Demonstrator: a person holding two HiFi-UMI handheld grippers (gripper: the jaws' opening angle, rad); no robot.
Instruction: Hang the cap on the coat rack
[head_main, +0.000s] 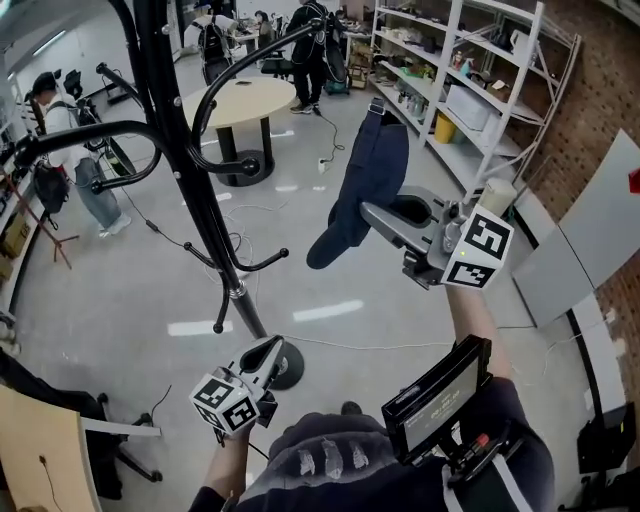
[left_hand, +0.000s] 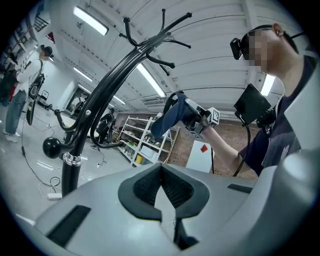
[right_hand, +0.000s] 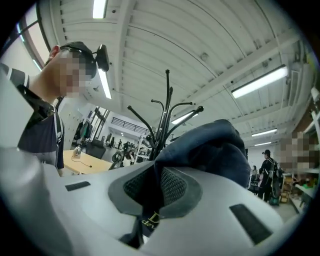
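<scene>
Beside the coat rack (head_main: 175, 130), the right gripper (right_hand: 159, 186) clamps the navy cap (right_hand: 210, 150); its gold lettering is only partly legible. The left gripper (left_hand: 161, 187) is clenched, empty.

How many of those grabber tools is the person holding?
2. The left gripper is low, near the coat rack base, shut and empty; the right gripper is raised at the right, clamped on the dark blue cap. None seems hidden.

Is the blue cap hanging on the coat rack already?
No, the cap is pinched in the right gripper, held up in the air beside the coat rack, touching no hook.
</scene>
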